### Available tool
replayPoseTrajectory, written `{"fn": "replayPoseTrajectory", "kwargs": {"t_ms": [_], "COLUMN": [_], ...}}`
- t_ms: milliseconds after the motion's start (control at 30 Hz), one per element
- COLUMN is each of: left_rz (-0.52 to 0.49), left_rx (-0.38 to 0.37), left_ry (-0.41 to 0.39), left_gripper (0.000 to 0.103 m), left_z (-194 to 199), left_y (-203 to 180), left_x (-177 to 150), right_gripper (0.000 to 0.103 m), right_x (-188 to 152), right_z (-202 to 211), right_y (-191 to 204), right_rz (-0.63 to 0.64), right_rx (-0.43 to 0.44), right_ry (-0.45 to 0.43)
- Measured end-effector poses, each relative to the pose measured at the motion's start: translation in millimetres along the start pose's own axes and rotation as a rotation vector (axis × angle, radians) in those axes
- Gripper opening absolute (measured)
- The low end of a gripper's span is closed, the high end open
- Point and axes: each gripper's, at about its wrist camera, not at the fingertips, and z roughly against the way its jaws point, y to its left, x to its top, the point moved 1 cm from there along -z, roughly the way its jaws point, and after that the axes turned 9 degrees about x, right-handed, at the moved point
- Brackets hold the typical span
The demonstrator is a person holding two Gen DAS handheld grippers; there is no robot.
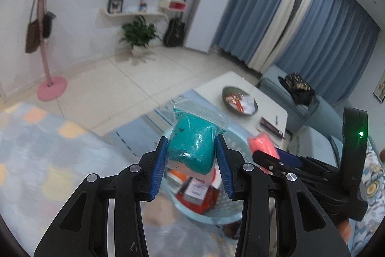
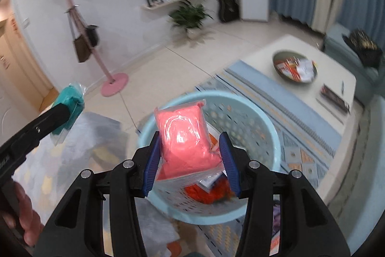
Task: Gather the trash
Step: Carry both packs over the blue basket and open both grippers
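My left gripper point(image 1: 191, 148) is shut on a clear zip bag of teal putty point(image 1: 192, 146), held up above a pale blue basket point(image 1: 231, 216). Its black arm and the teal bag point(image 2: 69, 100) also show at the left of the right wrist view. My right gripper point(image 2: 190, 143) is shut on a clear bag of pink putty point(image 2: 185, 136), hanging over the open pale blue basket point(image 2: 269, 127). That pink bag point(image 1: 262, 143) shows to the right in the left wrist view. Orange and white packets point(image 2: 211, 189) lie inside the basket.
A white low table point(image 2: 310, 98) with a dark bowl of wrappers point(image 2: 294, 66) stands to the right on a patterned blue rug point(image 2: 300, 148). A blue sofa point(image 1: 288, 93) sits behind it. A pink coat stand point(image 2: 113, 83) and a potted plant point(image 2: 190, 16) stand on the tiled floor.
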Motion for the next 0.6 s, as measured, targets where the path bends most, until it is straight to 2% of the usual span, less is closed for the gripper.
{"fn": "replayPoseTrajectory", "kwargs": {"t_ms": [200,233,267,333,600], "left_rz": [-0.036,-0.041,-0.048,-0.064,-0.051], "left_rx": [-0.008,-0.006,-0.004,0.017,0.034], "left_ry": [0.083,0.084,0.078,0.047,0.001], "left_gripper": [0.04,0.047,0.057,0.063,0.072], "left_z": [-34,-37,-37,-34,-5], "left_y": [-18,-20,-21,-23,-21], "left_x": [-14,-16,-17,-21,-23], "right_gripper": [0.049,0.05,0.051,0.061,0.062], "right_x": [-8,-9,-9,-10,-13], "right_z": [-23,-25,-26,-27,-3], "right_y": [-27,-30,-34,-38,-27], "right_rz": [-0.075,-0.081,-0.086,-0.093,-0.068], "right_rx": [-0.04,-0.041,-0.047,-0.063,-0.038], "right_ry": [0.048,0.051,0.052,0.046,0.012]}}
